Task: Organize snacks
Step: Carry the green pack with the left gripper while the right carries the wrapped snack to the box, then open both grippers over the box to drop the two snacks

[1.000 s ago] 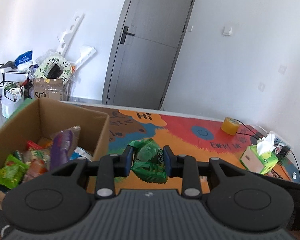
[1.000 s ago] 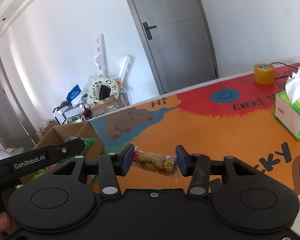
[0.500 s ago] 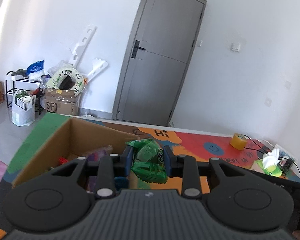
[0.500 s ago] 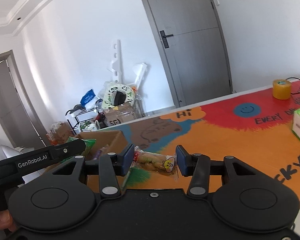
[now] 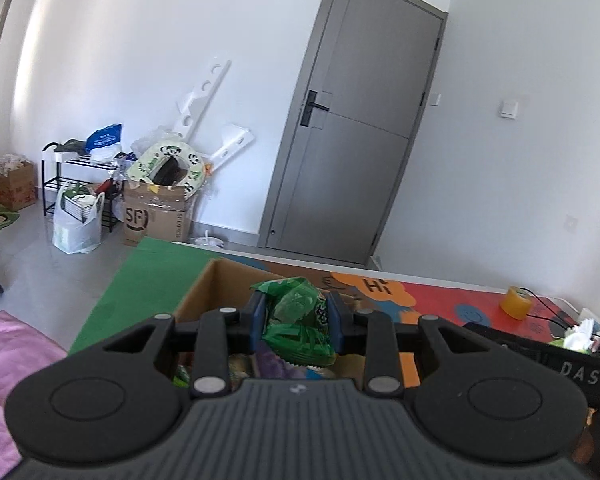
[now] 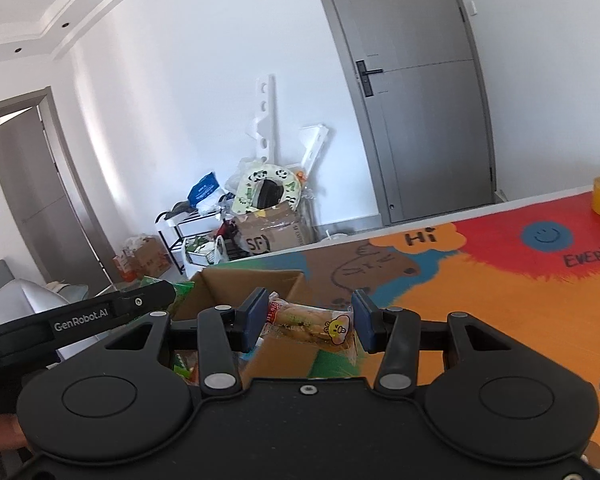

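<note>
Box (image 5: 204,292) at 12 already has snacks. L gripper (image 5: 296,316) clamps green bag (image 5: 296,320) over it; R gripper (image 6: 306,320) clamps bun pack (image 6: 312,322) at its 3 o'clock rim. Both drops left.

black left gripper (image 5: 296,320) with blue pads, silver screws, white genrobot.ai lettering, ribbed grey housing

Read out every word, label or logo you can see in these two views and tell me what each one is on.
"GenRobot.AI": side of the left claw.
"SF": floor cardboard box; its small side print is unreadable.
"Hi": orange patch on the table mat.
"EVERY": table mat, cut off at the edge.
"DAS": black bar, partly hidden.
Green snack bag and clear pastry packet: print too small to read.
</note>
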Motion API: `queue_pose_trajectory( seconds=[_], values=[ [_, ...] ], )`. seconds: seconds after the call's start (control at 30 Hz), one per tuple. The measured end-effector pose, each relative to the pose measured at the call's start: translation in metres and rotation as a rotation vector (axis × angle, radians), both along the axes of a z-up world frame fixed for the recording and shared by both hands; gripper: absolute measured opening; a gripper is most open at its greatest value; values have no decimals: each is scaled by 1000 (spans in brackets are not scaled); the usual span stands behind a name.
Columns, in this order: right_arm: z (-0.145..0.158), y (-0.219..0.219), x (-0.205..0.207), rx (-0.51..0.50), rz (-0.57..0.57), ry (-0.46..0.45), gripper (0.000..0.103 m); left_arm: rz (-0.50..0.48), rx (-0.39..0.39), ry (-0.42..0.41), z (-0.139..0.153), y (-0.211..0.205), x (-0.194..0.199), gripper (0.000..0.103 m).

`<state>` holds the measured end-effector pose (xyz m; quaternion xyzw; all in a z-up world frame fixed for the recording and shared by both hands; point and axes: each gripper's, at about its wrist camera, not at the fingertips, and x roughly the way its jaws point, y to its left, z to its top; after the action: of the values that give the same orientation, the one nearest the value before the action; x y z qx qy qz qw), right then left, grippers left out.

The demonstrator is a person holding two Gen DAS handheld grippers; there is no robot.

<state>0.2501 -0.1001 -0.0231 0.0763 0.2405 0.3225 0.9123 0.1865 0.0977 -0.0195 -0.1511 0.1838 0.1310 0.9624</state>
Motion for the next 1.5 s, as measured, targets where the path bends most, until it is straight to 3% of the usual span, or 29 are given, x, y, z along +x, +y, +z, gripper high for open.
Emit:
queue_pose_trajectory(
  seconds=[0.53, 0.73, 1.0, 1.5],
  values=[
    [4, 53, 21, -32, 64, 7, 46, 25, -11, 38, -12, 37, 37, 32],
    [3, 68, 35, -42, 75, 22, 46, 32, -35, 52, -18, 48, 43, 52],
    [2, 87, 47, -54, 95, 52, 51, 69, -56, 59, -18, 65, 26, 54],
    [2, 66, 32, -51, 39, 78, 50, 59, -78, 70, -14, 61, 5, 74]
  ],
)
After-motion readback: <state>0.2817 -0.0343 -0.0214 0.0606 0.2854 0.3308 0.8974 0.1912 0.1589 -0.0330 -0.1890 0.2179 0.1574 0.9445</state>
